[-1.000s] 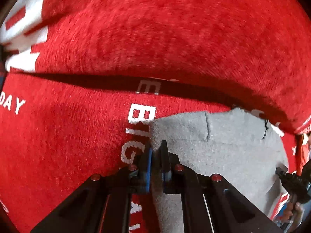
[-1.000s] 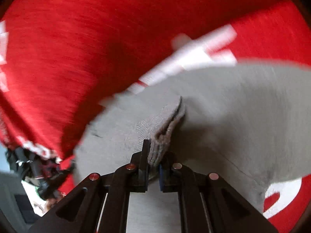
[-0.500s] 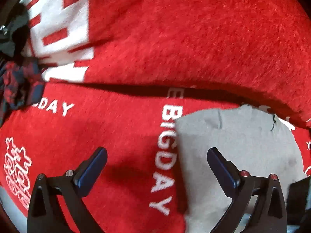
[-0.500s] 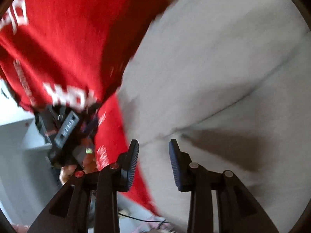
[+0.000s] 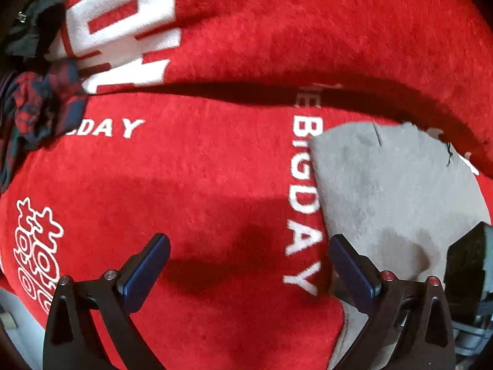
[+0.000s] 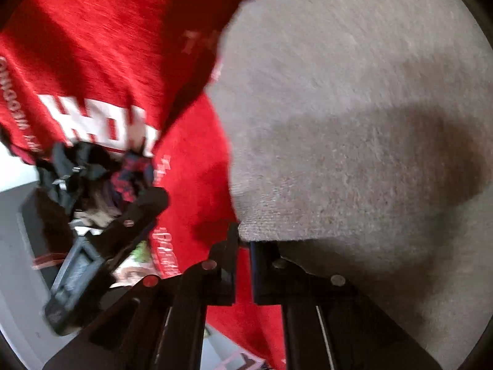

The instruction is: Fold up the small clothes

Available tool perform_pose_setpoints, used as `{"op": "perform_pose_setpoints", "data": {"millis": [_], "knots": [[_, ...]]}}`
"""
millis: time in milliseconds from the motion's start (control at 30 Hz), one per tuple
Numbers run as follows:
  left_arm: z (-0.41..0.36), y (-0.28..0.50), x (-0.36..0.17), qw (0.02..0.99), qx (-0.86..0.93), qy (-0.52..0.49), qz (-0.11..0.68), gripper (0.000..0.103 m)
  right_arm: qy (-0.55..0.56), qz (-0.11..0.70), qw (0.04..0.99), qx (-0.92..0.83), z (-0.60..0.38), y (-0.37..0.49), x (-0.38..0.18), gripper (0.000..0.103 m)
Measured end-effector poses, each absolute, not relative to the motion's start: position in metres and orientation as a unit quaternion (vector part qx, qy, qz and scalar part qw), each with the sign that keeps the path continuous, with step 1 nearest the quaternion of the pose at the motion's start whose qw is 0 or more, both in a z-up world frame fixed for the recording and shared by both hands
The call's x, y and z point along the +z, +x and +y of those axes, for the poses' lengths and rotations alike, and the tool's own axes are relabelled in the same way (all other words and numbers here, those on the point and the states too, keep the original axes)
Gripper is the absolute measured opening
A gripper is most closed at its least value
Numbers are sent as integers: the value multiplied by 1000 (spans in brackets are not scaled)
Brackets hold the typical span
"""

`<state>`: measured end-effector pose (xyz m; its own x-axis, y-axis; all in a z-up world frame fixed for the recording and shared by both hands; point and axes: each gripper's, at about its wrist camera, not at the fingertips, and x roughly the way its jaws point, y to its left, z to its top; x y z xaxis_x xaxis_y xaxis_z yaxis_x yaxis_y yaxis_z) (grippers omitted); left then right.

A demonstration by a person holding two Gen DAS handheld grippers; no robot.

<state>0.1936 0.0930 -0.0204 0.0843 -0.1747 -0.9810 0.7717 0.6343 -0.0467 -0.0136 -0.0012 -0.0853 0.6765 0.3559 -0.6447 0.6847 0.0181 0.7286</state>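
The right gripper (image 6: pixel 243 243) had pinched the grey cloth's (image 6: pixel 354 123) near edge; the left gripper (image 5: pixel 246 265), wide open and empty, hung left of it.

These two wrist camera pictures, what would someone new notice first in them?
The bright red fleece blanket with white BIGDAY lettering fills nearly everything. A folded grey knit garment lies on it at the right of the left wrist view. The left claw hangs wide open above the blanket, while the right claw is shut at the garment's near edge; whether it pinches the cloth is unclear. A crumpled dark plaid cloth sits at the far left.
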Motion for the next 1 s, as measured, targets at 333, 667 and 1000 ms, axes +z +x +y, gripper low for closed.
{"op": "perform_pose_setpoints", "data": {"millis": [333, 667, 1000], "knots": [[56, 157, -33, 687, -353, 274, 572, 103, 585, 399, 621, -335, -92, -162, -17, 48], [39, 144, -32, 694, -339, 286, 567, 103, 613, 342, 564, -435, -174, -241, -26, 7], [31, 117, -39, 692, -315, 357, 543, 103, 597, 375, 555, -441, -171, -268, -21, 16]]}}
